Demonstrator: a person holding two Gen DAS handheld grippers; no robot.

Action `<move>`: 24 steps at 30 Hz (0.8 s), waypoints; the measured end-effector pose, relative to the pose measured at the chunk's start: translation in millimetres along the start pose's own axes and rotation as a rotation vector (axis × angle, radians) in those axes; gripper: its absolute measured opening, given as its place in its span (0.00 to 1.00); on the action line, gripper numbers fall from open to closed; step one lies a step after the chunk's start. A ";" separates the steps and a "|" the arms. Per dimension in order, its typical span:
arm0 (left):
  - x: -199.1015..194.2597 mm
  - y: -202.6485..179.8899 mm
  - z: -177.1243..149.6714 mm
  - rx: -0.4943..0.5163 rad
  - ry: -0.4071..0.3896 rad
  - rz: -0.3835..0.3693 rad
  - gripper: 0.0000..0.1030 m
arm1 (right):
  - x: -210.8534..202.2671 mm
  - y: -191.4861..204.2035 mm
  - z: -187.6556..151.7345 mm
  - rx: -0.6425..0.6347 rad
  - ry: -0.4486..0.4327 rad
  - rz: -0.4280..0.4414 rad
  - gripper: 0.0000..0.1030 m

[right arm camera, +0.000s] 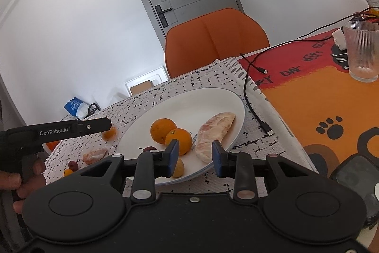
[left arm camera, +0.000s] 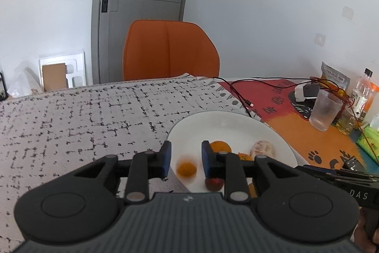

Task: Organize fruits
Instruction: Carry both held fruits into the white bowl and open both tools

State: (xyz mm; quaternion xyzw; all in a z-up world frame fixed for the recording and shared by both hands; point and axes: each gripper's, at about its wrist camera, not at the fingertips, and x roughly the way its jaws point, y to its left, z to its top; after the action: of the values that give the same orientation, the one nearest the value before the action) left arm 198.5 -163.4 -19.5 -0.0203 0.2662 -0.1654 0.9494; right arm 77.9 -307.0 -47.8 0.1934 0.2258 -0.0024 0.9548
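Observation:
A white plate (right arm camera: 213,108) holds two oranges (right arm camera: 163,129), a peeled pomelo segment (right arm camera: 214,134), a small kumquat (right arm camera: 178,168) and a red jujube (right arm camera: 150,148). In the left wrist view a blurred small orange fruit (left arm camera: 186,168) is in mid-air between the fingers of my open left gripper (left arm camera: 186,158), above the plate's (left arm camera: 225,125) left rim. The left gripper also shows in the right wrist view (right arm camera: 104,123), with that fruit (right arm camera: 109,134) just below it. My right gripper (right arm camera: 195,158) is open and empty over the plate's near edge. A pomelo piece (right arm camera: 94,155), a jujube (right arm camera: 73,165) and a kumquat (right arm camera: 68,172) lie on the cloth.
An orange chair (left arm camera: 169,51) stands behind the table. A black cable (right arm camera: 251,96) runs past the plate's right side. A ribbed glass (right arm camera: 362,51), bottles (left arm camera: 362,94) and snack bags (left arm camera: 334,77) stand at the right on the orange mat (right arm camera: 319,98).

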 end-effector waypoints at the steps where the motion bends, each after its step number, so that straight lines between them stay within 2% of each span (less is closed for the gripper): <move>1: -2.2 1.8 0.7 -0.006 -0.006 -0.010 0.30 | -0.2 0.2 0.1 0.000 -0.001 0.001 0.32; 4: -8.1 8.8 1.2 -0.030 -0.016 -0.004 0.43 | 0.9 2.8 0.5 -0.003 -0.003 0.008 0.33; 10: -18.6 25.4 -1.6 -0.051 -0.012 0.047 0.59 | 5.2 10.4 -1.3 -0.014 0.009 0.026 0.35; 16: -32.6 40.5 -4.7 -0.066 -0.030 0.093 0.80 | 6.7 18.5 -0.6 -0.026 0.001 0.031 0.46; 24: -51.8 60.6 -15.1 -0.087 -0.023 0.148 0.90 | 8.7 37.8 -3.2 -0.058 -0.015 0.060 0.68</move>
State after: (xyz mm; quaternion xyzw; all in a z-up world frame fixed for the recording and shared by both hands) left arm 167.5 -88.6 -14.3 -0.0435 0.2632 -0.0827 0.9602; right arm 87.8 -270.1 -40.4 0.1722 0.2129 0.0311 0.9613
